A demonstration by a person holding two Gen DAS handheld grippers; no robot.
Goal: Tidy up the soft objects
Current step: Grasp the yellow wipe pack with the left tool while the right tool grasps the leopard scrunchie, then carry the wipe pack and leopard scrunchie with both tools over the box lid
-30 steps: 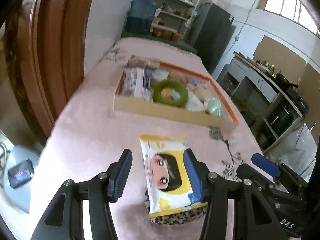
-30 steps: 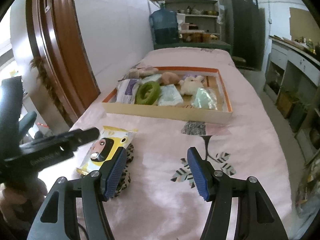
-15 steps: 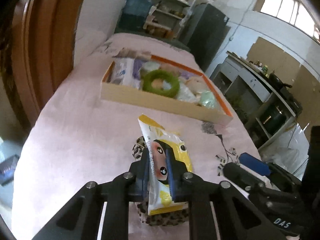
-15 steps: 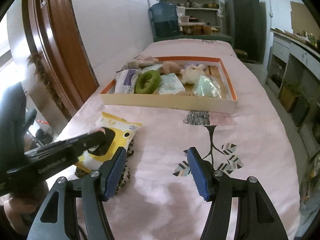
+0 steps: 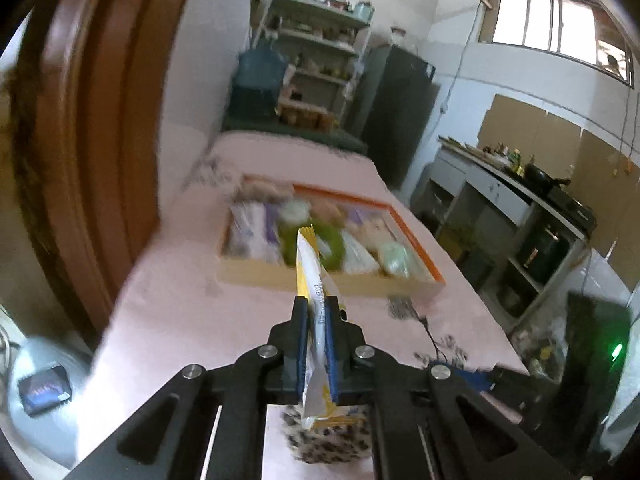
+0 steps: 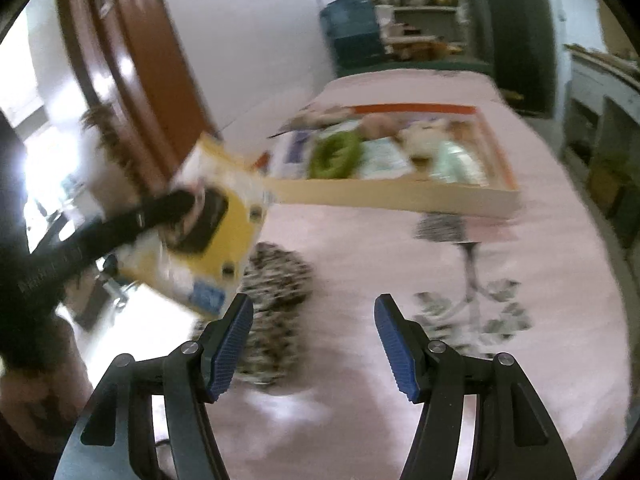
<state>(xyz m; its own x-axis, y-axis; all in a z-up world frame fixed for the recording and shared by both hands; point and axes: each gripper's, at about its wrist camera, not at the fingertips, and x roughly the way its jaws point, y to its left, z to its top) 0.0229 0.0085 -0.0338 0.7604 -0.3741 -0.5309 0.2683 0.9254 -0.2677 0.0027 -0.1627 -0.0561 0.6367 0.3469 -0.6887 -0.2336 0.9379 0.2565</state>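
Left gripper [image 5: 316,344] clamped mid-body on soft yellow-and-white plastic wipes pack [image 5: 314,280]; light, floppy, crushable, likely slippery. Right gripper [image 6: 314,346] gaped, empty.

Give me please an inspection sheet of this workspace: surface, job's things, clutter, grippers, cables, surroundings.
Surface: pink cloth with a printed pattern.
Job's things: yellow wipes pack lifted off the cloth; leopard-print item lying beneath it; tray holding a green ring and soft packs.
Clutter: nothing seen.
Grippers: left gripper shut on the pack; right gripper open, empty.
Cables: nothing seen.
Surroundings: wooden door, shelves, counter.
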